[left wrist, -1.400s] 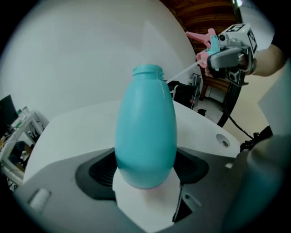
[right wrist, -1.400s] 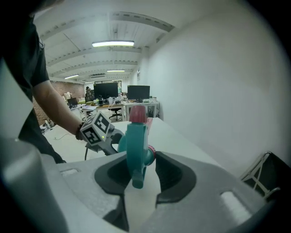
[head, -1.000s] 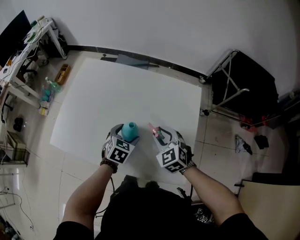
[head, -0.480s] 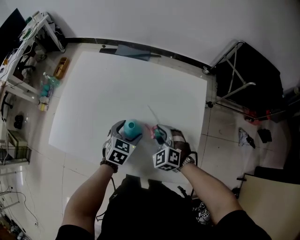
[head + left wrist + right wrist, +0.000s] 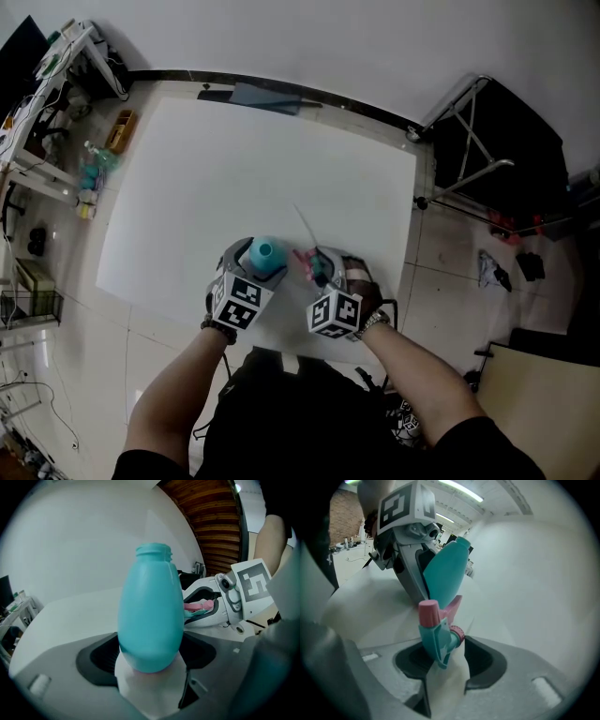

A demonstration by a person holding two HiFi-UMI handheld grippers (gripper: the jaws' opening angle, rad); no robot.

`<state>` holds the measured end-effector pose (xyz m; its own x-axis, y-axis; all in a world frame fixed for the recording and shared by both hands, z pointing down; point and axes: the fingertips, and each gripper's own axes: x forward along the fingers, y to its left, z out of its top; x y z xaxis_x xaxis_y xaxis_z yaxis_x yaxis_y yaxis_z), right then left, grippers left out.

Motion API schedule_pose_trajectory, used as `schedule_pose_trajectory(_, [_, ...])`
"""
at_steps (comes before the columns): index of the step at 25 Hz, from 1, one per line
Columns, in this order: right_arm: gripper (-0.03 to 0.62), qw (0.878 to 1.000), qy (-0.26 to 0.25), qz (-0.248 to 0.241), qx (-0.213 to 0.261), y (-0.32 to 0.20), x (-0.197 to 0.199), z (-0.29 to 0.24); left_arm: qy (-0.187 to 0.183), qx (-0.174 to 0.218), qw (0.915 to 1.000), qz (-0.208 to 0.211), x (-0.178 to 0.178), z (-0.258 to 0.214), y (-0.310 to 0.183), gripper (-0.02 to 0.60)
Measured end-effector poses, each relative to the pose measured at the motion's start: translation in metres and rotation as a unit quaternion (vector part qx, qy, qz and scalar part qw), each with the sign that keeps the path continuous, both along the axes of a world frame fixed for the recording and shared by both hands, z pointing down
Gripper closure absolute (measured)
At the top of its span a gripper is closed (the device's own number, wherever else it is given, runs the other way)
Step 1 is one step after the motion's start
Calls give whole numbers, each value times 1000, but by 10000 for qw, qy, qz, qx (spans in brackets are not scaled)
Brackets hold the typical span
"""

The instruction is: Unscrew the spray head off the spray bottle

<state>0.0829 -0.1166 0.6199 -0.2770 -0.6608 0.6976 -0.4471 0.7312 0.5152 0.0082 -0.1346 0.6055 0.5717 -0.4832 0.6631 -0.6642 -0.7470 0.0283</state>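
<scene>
My left gripper (image 5: 255, 266) (image 5: 150, 663) is shut on the lower body of a teal spray bottle (image 5: 263, 252) (image 5: 150, 616), held upright with its threaded neck bare. The teal and pink spray head (image 5: 315, 266) (image 5: 438, 632) is off the bottle and sits between the jaws of my right gripper (image 5: 324, 273) (image 5: 443, 663), just right of the bottle (image 5: 446, 573). Those jaws are opening; the head leans loosely between the pads. Its thin clear dip tube (image 5: 303, 223) stretches away over the white table (image 5: 234, 159). The left gripper view shows the head (image 5: 199, 607) too.
Both grippers work near the table's front edge, close together. A black folding stand (image 5: 487, 141) is on the floor at the right. A cluttered shelf (image 5: 56, 75) and some bottles (image 5: 94, 173) stand at the left.
My right gripper has moved left with the spray head, closer to the bottle, and the dip tube now shows over the table. The left gripper and bottle have held still.
</scene>
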Motion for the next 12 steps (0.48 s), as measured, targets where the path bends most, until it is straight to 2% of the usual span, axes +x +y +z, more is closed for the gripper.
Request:
schedule_pose_trajectory(3, [428,10000,-21,-33,-23,2,0,1,8,-24,10000,46,2,0,4,150])
schedule_pose_trajectory(12, [347,9993,-241,-165,-221,15,-3,-2,12,18,10000,33,-1,-6,8,132])
